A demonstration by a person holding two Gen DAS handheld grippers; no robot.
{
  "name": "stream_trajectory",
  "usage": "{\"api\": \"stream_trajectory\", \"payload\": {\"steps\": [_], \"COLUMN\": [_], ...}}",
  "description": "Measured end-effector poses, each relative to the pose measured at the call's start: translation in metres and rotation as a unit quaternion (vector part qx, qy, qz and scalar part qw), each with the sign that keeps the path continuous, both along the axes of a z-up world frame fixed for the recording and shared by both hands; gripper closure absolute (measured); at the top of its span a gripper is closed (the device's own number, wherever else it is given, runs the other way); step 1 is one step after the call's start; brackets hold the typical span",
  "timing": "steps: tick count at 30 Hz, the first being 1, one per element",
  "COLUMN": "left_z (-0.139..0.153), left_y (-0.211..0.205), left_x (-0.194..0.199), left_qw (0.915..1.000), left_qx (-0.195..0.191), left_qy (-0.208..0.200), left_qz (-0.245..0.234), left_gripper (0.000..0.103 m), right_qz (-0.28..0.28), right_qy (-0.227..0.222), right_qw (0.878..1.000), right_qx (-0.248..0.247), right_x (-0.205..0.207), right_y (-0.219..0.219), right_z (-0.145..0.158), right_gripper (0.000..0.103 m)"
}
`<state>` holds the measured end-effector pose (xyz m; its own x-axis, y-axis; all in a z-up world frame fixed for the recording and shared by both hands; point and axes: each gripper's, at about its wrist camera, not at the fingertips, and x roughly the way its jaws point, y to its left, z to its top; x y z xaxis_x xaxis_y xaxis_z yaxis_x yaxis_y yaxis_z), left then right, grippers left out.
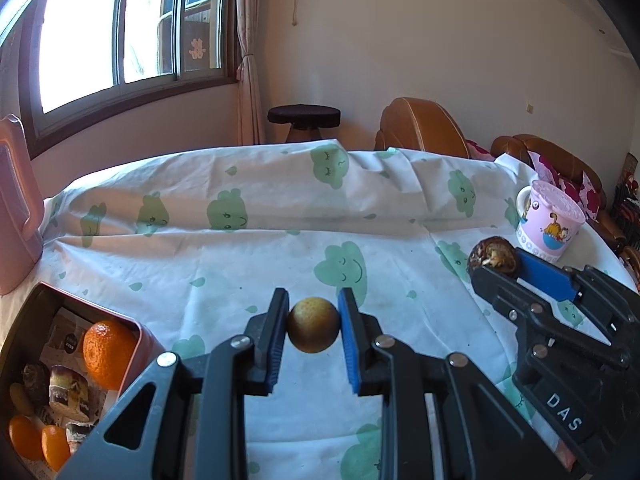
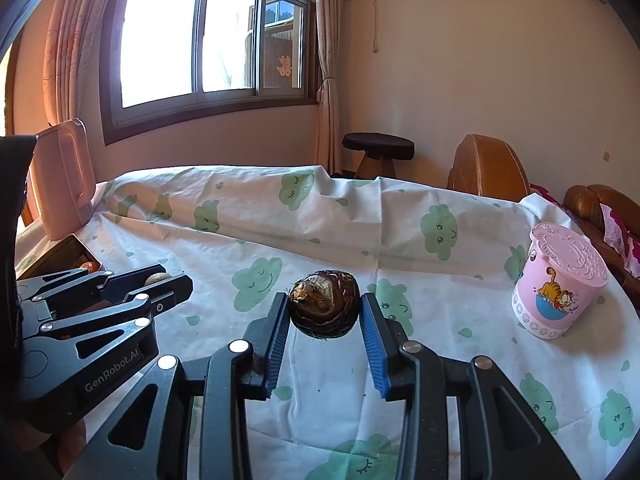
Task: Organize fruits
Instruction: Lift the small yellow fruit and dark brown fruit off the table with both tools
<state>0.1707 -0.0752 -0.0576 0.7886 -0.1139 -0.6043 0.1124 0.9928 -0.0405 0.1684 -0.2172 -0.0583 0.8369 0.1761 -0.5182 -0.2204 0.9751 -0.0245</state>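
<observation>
My left gripper (image 1: 313, 330) is shut on a small round yellow-brown fruit (image 1: 313, 330), held above the cloud-print tablecloth (image 1: 224, 264). My right gripper (image 2: 324, 316) is shut on a dark brown, rough, round fruit (image 2: 324, 310). In the left wrist view the right gripper (image 1: 498, 266) reaches in from the right with that dark fruit (image 1: 493, 257) at its tip. In the right wrist view the left gripper (image 2: 160, 280) sits at the left with the yellow-brown fruit (image 2: 157, 278) just showing. A pink-rimmed tin (image 1: 136, 330) at the lower left holds oranges (image 1: 106, 352) and several other pieces.
A pink cartoon cup with a lid (image 2: 558, 284) stands on the right side of the table. A tall pink container (image 2: 64, 180) stands at the far left edge. Beyond the table are a dark stool (image 2: 378, 148) and a brown leather sofa (image 2: 492, 168).
</observation>
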Motion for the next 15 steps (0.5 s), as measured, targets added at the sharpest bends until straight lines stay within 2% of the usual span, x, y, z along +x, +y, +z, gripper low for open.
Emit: {"api": "stream_trajectory", "payload": {"steps": [15], "left_z": [0.007], "left_y": [-0.002], "left_x": [-0.011], "left_qw": [0.9994], "left_qx": [0.01], "left_qy": [-0.034], "left_qz": [0.004], "left_gripper": [0.076], "right_qz": [0.0], "right_qy": [-0.022], "right_qw": [1.0], "right_qx": [-0.002], "right_x": [-0.007], "right_y": [0.0], "right_z": [0.004], "right_gripper": [0.065]}}
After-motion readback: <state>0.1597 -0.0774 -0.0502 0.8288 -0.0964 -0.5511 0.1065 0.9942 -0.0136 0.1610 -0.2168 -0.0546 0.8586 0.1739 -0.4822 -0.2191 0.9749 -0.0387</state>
